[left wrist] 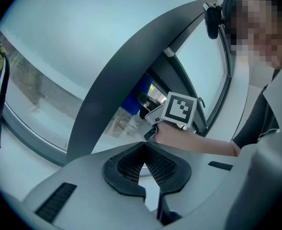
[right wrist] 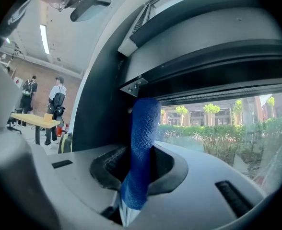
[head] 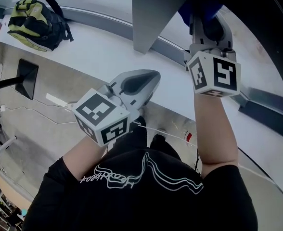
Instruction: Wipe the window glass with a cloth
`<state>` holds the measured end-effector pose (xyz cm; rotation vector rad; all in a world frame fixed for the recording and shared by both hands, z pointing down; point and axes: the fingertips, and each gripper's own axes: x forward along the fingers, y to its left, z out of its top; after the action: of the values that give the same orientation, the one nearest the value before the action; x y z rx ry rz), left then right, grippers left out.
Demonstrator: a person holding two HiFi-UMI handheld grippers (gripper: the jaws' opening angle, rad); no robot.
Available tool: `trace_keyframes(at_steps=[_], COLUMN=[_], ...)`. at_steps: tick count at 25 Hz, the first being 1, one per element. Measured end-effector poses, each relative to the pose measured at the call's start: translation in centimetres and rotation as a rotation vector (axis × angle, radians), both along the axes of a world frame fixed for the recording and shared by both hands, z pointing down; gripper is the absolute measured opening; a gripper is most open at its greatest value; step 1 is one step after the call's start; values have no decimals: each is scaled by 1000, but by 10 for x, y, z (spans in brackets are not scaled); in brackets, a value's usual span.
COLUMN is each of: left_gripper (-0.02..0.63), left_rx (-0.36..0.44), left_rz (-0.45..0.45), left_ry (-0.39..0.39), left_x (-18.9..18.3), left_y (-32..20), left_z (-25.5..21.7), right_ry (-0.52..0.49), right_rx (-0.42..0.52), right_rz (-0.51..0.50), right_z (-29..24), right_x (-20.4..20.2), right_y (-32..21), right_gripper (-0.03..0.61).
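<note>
The right claw (right wrist: 140, 159) pinches a fuzzy blue cloth (right wrist: 144, 126), folded thin and standing tall, near the window glass (right wrist: 217, 123). The left claw (left wrist: 145, 152) is pressed together, empty.

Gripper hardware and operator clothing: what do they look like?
Both the left gripper and right gripper have light-grey moulded shells with black ribbed jaw pads. Each carries a white cube with black square markers. The person wears a black short-sleeved T-shirt with white line print.

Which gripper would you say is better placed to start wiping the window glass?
Right. The right gripper is shut on the blue cloth, facing the window glass; the left gripper holds nothing.
</note>
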<state>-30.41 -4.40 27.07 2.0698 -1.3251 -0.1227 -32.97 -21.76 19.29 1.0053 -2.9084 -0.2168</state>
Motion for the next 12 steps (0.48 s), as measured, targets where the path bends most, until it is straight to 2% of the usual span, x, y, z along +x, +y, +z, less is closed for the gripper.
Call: trace_keyframes(at_steps=[4, 12], left_gripper=[6, 6], left_rx=[5, -9], left_rz=[3, -55], left_ry=[-2, -24], left_x=[8, 24], left_y=[-4, -10], left_z=[2, 2], right_ry=[-8, -30], right_rx=[6, 2], right_rz=[24, 65], right_z=[1, 3], right_x=[9, 49], right_y=[-5, -12], right_gripper=[67, 67])
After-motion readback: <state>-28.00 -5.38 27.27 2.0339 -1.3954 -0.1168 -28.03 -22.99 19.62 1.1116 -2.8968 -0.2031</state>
